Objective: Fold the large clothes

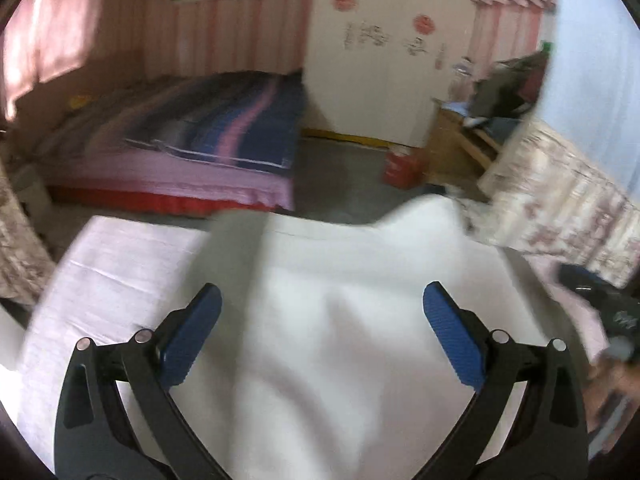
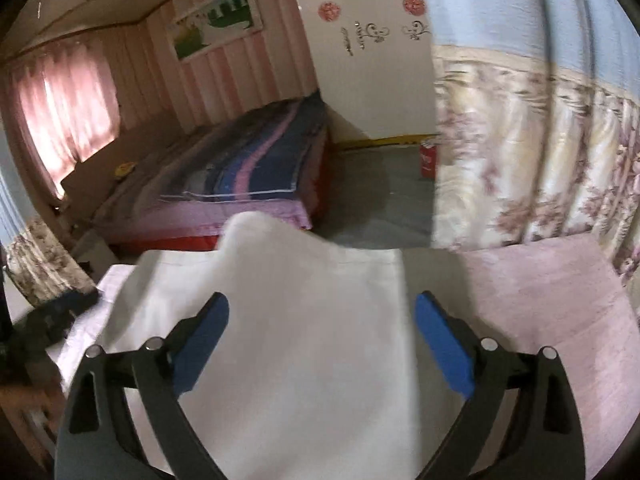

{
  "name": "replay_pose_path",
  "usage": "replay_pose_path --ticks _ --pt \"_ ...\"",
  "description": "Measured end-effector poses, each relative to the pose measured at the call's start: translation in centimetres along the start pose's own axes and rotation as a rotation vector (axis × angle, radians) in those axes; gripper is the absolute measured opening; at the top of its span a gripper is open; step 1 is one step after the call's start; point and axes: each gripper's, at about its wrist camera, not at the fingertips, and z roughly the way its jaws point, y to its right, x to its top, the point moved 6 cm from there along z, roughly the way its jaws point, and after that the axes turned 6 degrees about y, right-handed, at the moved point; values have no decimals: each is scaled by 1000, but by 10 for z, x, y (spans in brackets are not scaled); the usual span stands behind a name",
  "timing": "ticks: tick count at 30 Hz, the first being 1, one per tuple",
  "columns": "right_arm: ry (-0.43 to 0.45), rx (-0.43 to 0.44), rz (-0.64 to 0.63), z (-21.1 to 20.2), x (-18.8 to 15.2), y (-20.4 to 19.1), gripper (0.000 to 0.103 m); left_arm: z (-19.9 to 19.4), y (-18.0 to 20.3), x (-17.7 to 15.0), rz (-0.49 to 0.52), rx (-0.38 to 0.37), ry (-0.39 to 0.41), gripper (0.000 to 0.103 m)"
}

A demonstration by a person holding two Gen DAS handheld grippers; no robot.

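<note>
Garment count: one white cloth [image 1: 320,320] at frame centre; my left gripper [image 1: 322,334] and right gripper [image 2: 322,340] both spread wide, pinching nothing.

both wrist views low and close over the white garment [image 1: 320,320], facing the shared bed [image 1: 208,140]

I'm working over a surface covered with a pale pink sheet [image 2: 560,320]. A white garment [image 2: 304,320] lies directly on it, spread across the middle, with one fold humped up at the far edge. Bare pink sheet shows on either side.
</note>
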Motion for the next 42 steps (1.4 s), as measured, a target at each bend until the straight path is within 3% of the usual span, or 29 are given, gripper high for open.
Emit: replay_pose_path --ticks 3,7,9,11,13,15,17,20,23,24,26,28,30,34,38,40,42 --pt "-53 -70 -44 26 -20 -10 94 25 22 -23 34 58 -35 100" --pt "-134 -188 -157 59 -49 4 94 71 3 -47 106 234 -99 100" --pt "-165 -187 -160 71 -58 18 95 87 -14 -55 188 324 -108 100" --pt "-180 -171 -146 79 -59 32 95 98 -27 -61 216 342 -129 100" --pt "-165 -216 -186 83 -55 45 95 103 -37 -58 247 390 -119 100" --pt "-187 -210 -141 87 -52 63 95 105 -49 -55 330 482 -99 100" --pt "-217 -190 -79 93 -50 80 95 110 -63 -53 310 489 -129 100" --pt "-223 -244 -102 95 -43 99 95 114 -83 -50 257 503 -174 100" --pt "-212 -384 -115 89 -38 138 95 105 -100 -47 281 567 -150 100" --pt "-212 -411 -65 83 -37 158 96 101 -110 -48 280 607 -147 100" --pt "-188 -396 8 67 -36 168 96 99 -123 -45 211 579 -161 100" --pt "-121 -354 -43 46 -23 152 97 94 -117 -41 223 536 -165 100" --pt "-73 -290 -79 32 -13 128 97 81 -102 -27 205 444 -108 100" --pt "-106 -135 -61 36 2 73 98 67 -66 5 29 184 -39 100" --pt "-186 -110 -128 75 -7 21 99 97 -38 11 134 199 -73 100" --pt "-241 -109 -130 97 -21 11 98 128 -36 -7 155 215 -168 100" --pt "-303 -106 -111 121 -36 13 100 147 -44 -18 159 236 -211 100"
